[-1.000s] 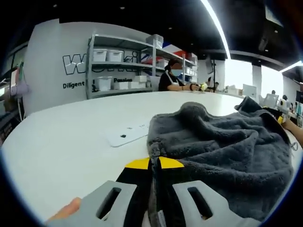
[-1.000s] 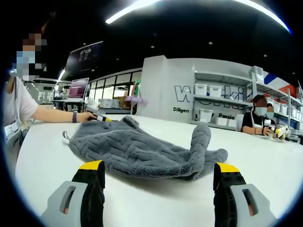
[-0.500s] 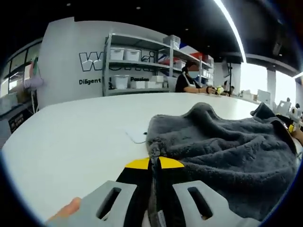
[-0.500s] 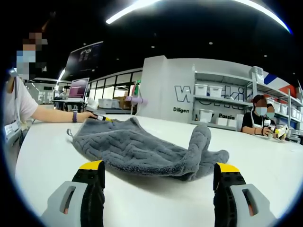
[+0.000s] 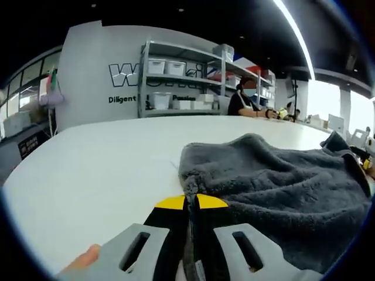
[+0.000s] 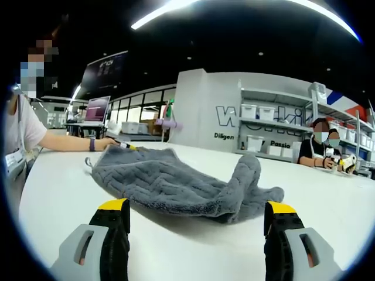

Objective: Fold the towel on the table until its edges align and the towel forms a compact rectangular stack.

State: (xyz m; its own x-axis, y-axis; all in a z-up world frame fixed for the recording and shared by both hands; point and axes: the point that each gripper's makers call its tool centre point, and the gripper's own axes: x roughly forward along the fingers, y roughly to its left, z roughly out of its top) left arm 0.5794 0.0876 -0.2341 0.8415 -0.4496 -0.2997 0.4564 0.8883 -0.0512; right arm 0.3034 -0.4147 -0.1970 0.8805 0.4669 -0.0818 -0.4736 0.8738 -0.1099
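I find towel (image 6: pixel 176 187) rumpled on bench (image 5: pixel 88 170), unfolded; left gripper (image 5: pixel 192 205) jaws clenched on towel corner, right gripper (image 6: pixel 196 225) jaws released. Folding barely begun.

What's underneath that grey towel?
The grey towel lies rumpled on the white table; bare tabletop shows around it. Anything beneath its folds is covered. The left claw pinches one corner.
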